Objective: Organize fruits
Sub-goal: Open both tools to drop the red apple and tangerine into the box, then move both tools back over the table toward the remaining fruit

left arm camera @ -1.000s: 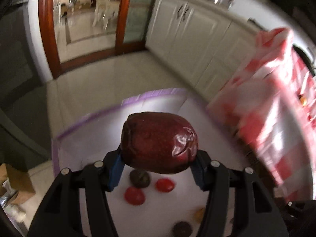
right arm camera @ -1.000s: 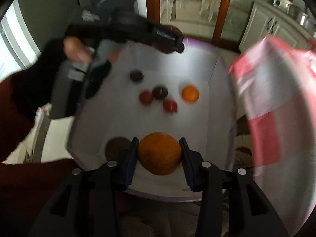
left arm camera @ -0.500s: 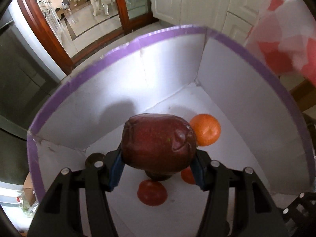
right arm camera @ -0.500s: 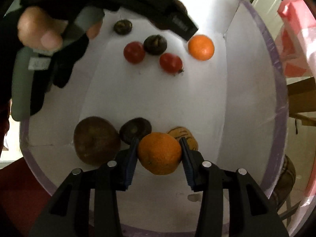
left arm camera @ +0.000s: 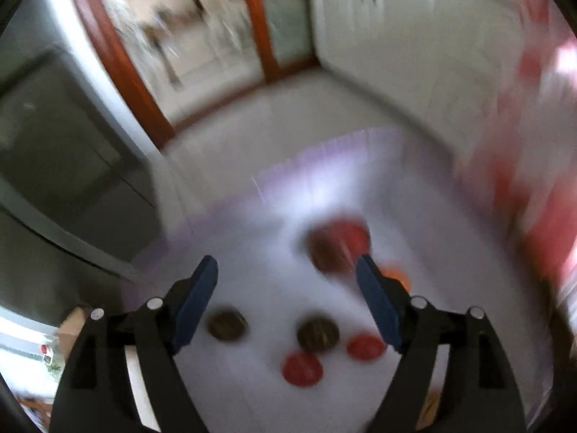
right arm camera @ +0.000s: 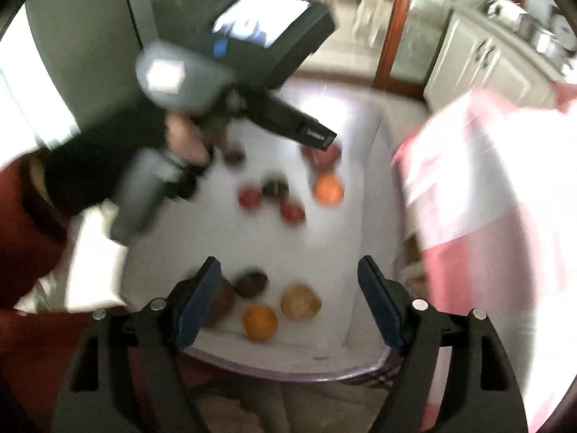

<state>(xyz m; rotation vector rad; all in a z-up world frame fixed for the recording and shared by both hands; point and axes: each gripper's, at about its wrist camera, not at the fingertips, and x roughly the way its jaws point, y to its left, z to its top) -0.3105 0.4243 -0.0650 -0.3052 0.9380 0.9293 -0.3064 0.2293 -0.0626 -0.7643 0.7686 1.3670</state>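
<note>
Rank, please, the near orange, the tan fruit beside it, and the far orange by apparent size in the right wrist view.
1. Tan fruit and near orange: they look about alike, and blur prevents ranking them.
2. Far orange: smallest, though it lies farther from the camera, so its true size is unsure.

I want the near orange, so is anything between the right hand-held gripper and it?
Nothing visible. The right hand-held gripper, jaws just opened and empty, hangs above the near orange; a tan fruit lies beside it.
</note>
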